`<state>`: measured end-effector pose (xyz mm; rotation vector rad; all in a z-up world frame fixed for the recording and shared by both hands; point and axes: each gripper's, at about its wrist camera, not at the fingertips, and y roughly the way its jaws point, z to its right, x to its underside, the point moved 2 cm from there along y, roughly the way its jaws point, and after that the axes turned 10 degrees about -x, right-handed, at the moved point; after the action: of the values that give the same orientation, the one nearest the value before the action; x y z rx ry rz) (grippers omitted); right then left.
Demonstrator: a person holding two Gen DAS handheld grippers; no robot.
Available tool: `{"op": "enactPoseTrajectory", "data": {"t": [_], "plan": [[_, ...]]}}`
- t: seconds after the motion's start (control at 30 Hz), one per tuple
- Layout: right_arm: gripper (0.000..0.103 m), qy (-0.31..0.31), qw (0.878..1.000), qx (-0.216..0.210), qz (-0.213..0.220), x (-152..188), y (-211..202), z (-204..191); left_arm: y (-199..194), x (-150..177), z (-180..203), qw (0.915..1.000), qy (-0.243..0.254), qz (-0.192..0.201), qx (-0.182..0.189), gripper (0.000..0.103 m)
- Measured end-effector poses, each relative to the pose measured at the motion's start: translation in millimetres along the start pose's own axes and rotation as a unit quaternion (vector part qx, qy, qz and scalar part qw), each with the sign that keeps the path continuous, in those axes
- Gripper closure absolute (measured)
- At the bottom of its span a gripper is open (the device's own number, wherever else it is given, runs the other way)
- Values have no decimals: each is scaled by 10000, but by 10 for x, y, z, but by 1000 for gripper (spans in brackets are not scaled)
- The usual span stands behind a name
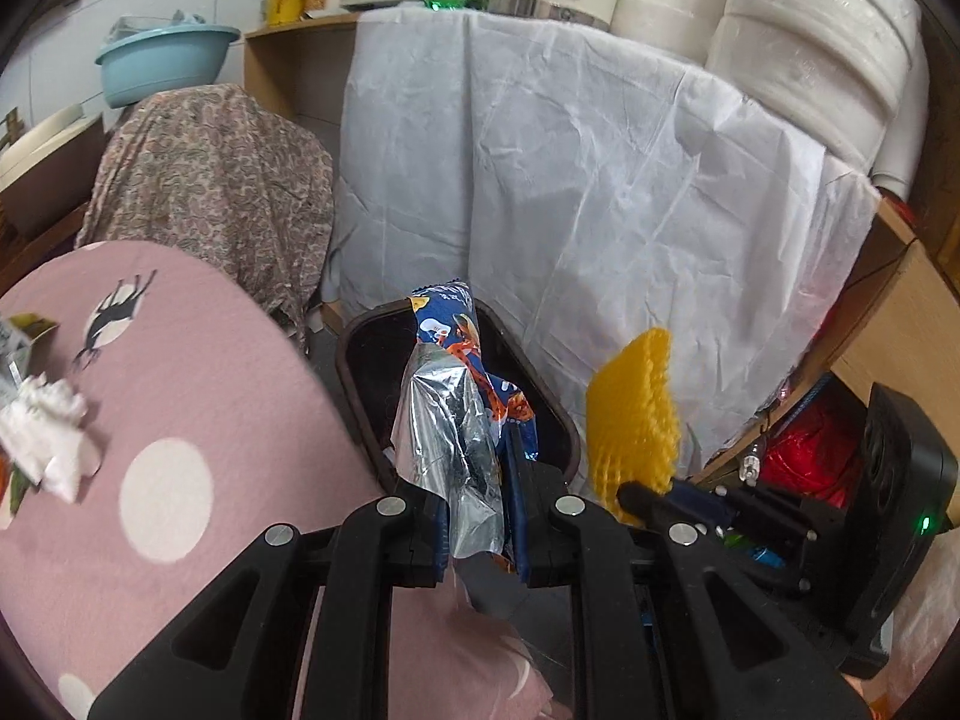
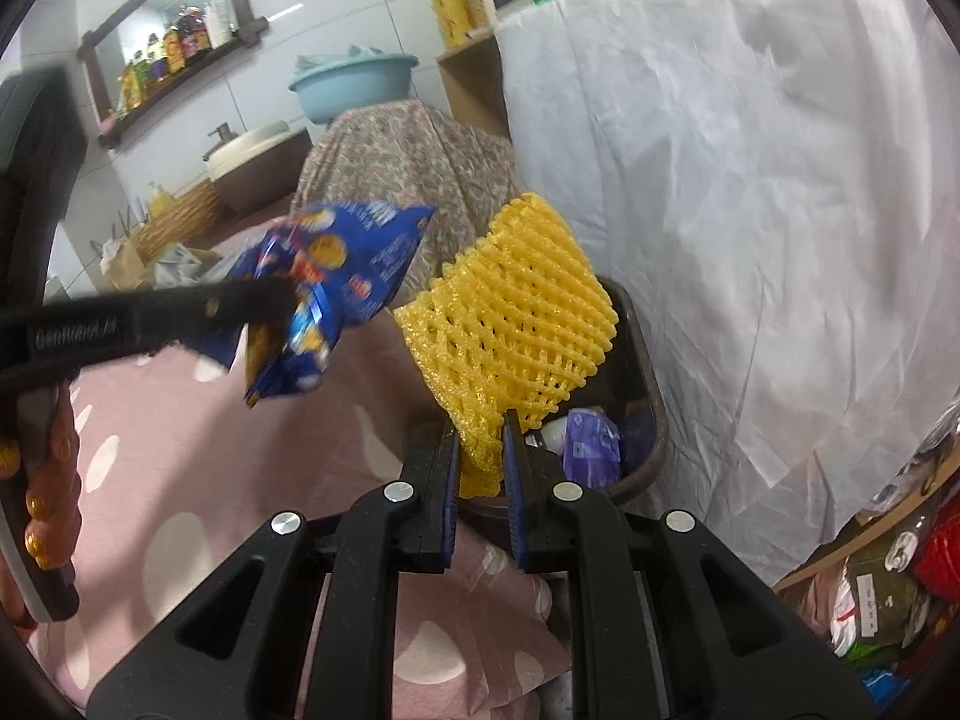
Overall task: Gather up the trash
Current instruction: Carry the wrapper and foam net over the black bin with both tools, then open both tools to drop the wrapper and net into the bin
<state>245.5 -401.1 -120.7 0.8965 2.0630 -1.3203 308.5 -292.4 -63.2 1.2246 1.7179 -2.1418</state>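
My left gripper (image 1: 477, 462) is shut on a blue and silver snack wrapper (image 1: 462, 396), which stands up over the dark brown trash bin (image 1: 354, 360) beyond the table edge. In the right wrist view the same wrapper (image 2: 336, 282) hangs from the left gripper (image 2: 282, 303) on the left. My right gripper (image 2: 480, 438) is shut on a yellow foam fruit net (image 2: 516, 312), held just in front of the bin (image 2: 651, 420). The net (image 1: 636, 408) also shows at the right of the left wrist view. Inside the bin lies a purple packet (image 2: 588, 441).
A pink spotted tablecloth (image 1: 180, 420) covers the table, with crumpled white tissue (image 1: 42, 426) and a small carton (image 1: 15, 348) at its left. A white sheet (image 1: 600, 180) drapes a shelf behind the bin. A floral-covered chair (image 1: 222, 192) stands left of it. A red bag (image 1: 810, 456) lies low right.
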Motion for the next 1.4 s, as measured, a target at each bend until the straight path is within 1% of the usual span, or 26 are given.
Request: {"op": "enactPoseTrajectory", "data": {"t": [0.23,0.37,0.5,0.6,0.63,0.67,0.7,0.73,0.77,0.8,0.83,0.87,0.9,0.97,1.07,1.13,1.33,1.4], "plan": [[89,322,9991,-66,-272,65,452,351,660,-224,215,9983,102,-558,-138,87],[89,699,9969,-90,-350,104,721,602,1067,-291,238,9951,16,-932,-318,87],[89,1077,9929,-214,-456,164,971,829,1352,-300,212,9914,-133,-1263,-329,87],[88,1276,9897,-327,-561,189,1149,945,1508,-337,214,9886,-166,-1413,-485,87],[88,1333,9887,-358,-578,196,1203,980,1517,-364,218,9889,-188,-1385,-500,87],[88,1363,9884,-338,-577,196,1234,1007,1515,-392,222,9895,-221,-1338,-497,82],[85,1367,9887,-282,-552,197,1261,1032,1515,-416,232,9898,-230,-1316,-503,69],[82,1322,9894,-257,-550,198,1289,1042,1511,-439,233,9900,-237,-1291,-522,62],[76,1255,9903,-196,-571,189,1311,1037,1513,-462,239,9905,-248,-1249,-528,53],[70,1183,9912,-111,-592,190,1322,1036,1509,-482,240,9909,-252,-1209,-528,51],[66,1066,9924,9,-617,193,1332,1019,1495,-497,250,9914,-222,-1173,-529,51],[58,1014,9929,60,-616,190,1333,1019,1487,-504,264,9917,-185,-1157,-532,50],[54,989,9933,93,-595,194,1320,1018,1478,-508,264,9918,-160,-1141,-546,50],[50,1005,9933,66,-573,203,1290,1017,1434,-510,250,9927,-179,-1085,-493,49],[49,1013,9933,61,-547,235,1218,1008,1359,-525,215,9938,-258,-1011,-391,48],[49,994,9937,46,-520,233,1162,967,1281,-525,174,9948,-292,-952,-225,47],[40,838,9956,47,-411,223,873,788,947,-460,89,9975,-288,-625,-128,39],[37,775,9962,42,-385,224,777,713,822,-414,39,9981,-300,-524,-105,34]]}}
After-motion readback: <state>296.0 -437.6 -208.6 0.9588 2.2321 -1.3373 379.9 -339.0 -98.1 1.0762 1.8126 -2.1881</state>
